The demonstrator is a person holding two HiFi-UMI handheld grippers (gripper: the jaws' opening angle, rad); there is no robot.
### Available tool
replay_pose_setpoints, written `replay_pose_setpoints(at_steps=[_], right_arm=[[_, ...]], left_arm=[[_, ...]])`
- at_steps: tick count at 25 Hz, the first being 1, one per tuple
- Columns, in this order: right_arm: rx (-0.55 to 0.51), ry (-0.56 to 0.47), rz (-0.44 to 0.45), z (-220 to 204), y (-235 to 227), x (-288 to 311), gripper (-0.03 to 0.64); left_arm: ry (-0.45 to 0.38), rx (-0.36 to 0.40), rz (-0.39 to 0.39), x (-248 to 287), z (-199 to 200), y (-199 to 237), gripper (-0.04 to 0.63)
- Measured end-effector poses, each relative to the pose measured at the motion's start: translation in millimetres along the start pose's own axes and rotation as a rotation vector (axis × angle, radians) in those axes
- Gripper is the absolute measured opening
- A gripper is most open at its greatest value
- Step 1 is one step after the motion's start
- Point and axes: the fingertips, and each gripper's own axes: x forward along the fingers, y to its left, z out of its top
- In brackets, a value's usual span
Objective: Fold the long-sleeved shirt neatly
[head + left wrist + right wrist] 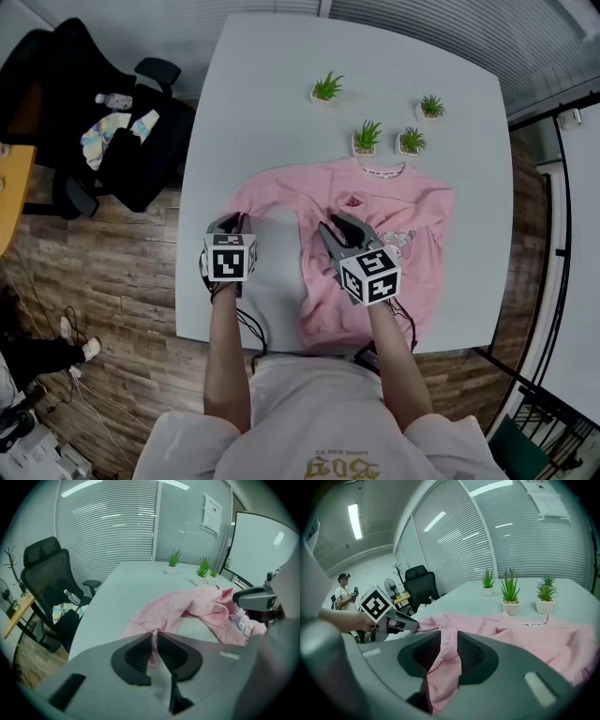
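A pink long-sleeved shirt (412, 211) lies front-up on the white table (272, 94), collar toward the far side, with its left side bunched up. My left gripper (231, 223) is at the shirt's left edge, and in the left gripper view (154, 633) it is shut on a thin pinch of the pink fabric (187, 609). My right gripper (335, 225) is over the shirt's middle. A thick fold of the shirt (534, 637) fills the gap between its pads (423, 651), so the right gripper (445, 638) is shut on it.
Several small potted plants (367, 138) stand just beyond the collar. A black office chair (112, 122) with items on its seat is off the table's left side. The table's near edge (234, 345) is close to my body. A person (345, 595) stands in the far background.
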Motion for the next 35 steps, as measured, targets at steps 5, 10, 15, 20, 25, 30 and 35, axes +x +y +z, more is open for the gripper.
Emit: replay_pose_setpoints(at_steps=[5,10,15,20,25,30,35], right_arm=[[0.010,-0.014,-0.007,3.5,-1.6,-9.9,0.118],[0.023,-0.034,-0.016,9.2,-2.4,-24.7,0.112],[0.036,-0.056,-0.018,18.5,-1.6,-35.0,0.110],[0.047,-0.072,-0.019,23.0,-1.6,-44.4,0.110],[0.069,-0.091,-0.024,27.1,-3.3,-52.2,0.111],[0.080,-0.107,-0.036,33.9,-4.0,-62.4,0.112],[0.087,-0.125,-0.059,37.0,-12.2,-73.5,0.112]], left_arm=[[-0.043,-0.029,0.018,-16.2,11.6,7.0,0.041],[-0.079,-0.074,0.065,-41.5,14.9,23.4,0.041],[-0.113,-0.118,0.138,-74.6,15.9,52.8,0.040],[-0.142,-0.155,0.214,-106.7,13.6,80.3,0.040],[-0.174,-0.165,0.241,-127.7,20.0,88.1,0.040],[-0.198,-0.147,0.224,-134.9,33.3,78.7,0.040],[-0.222,-0.140,0.196,-133.9,43.6,62.5,0.040]])
